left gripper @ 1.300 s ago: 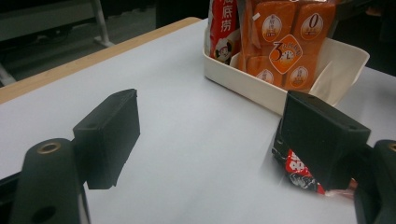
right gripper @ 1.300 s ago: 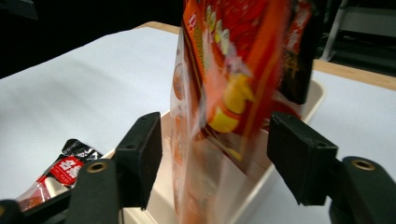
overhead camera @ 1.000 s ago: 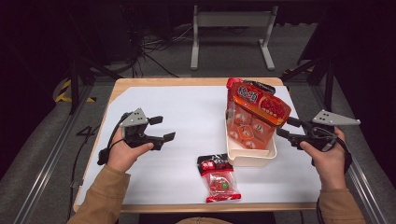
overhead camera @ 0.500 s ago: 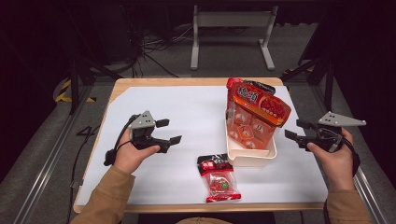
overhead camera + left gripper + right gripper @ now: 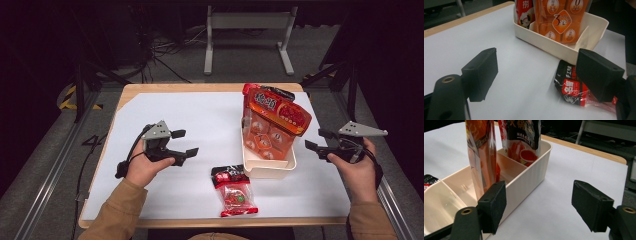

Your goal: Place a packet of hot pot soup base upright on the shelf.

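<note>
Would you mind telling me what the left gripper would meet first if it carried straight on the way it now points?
Most likely the red and black snack packet, lying flat on the table just ahead of the open left gripper, near its right-hand jaw. The white bin stands just behind it; depth is hard to judge.

Metal stand (image 5: 247, 22) & floor cables (image 5: 167, 50) behind table.

Left gripper (image 5: 184, 142) jaws apart, right gripper (image 5: 318, 140) jaws just opened wide, empty

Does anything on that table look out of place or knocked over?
One thing: a small red and black snack packet lies flat on the white table cover, outside the cream bin, while the orange packets stand upright inside it. Nothing looks spilled or torn.
</note>
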A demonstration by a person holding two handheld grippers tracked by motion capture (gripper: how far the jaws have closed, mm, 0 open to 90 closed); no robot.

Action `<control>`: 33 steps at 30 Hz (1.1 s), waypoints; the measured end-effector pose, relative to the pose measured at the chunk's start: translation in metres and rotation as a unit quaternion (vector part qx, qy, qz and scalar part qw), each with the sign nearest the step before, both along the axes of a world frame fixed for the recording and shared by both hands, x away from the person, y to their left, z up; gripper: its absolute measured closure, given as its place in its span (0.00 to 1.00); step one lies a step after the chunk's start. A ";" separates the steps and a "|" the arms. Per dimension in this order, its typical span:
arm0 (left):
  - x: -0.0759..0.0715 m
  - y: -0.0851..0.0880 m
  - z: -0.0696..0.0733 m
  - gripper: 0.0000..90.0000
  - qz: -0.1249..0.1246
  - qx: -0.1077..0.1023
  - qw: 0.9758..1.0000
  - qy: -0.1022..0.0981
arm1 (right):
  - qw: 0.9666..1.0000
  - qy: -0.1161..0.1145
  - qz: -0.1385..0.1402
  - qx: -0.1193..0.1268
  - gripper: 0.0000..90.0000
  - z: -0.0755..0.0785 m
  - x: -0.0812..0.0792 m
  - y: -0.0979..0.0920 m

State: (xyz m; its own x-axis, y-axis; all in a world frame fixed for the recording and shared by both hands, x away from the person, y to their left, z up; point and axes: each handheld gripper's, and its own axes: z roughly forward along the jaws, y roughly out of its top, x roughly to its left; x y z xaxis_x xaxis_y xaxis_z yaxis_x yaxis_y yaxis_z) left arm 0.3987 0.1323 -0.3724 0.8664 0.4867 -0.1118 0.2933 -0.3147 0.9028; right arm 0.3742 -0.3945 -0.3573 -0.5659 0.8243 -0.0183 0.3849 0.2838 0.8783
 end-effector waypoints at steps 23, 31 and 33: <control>-0.003 -0.038 -0.030 0.24 -0.048 -0.003 0.998 0.038 | 1.000 0.001 0.001 0.004 0.31 -0.006 0.003 0.000; -0.003 -0.050 -0.047 0.29 -0.058 0.003 0.996 0.062 | 1.000 0.004 0.004 0.004 0.30 -0.007 0.004 0.002; -0.003 -0.052 -0.051 0.31 -0.059 0.010 0.996 0.066 | 1.000 0.004 0.004 0.004 0.30 -0.008 0.005 0.003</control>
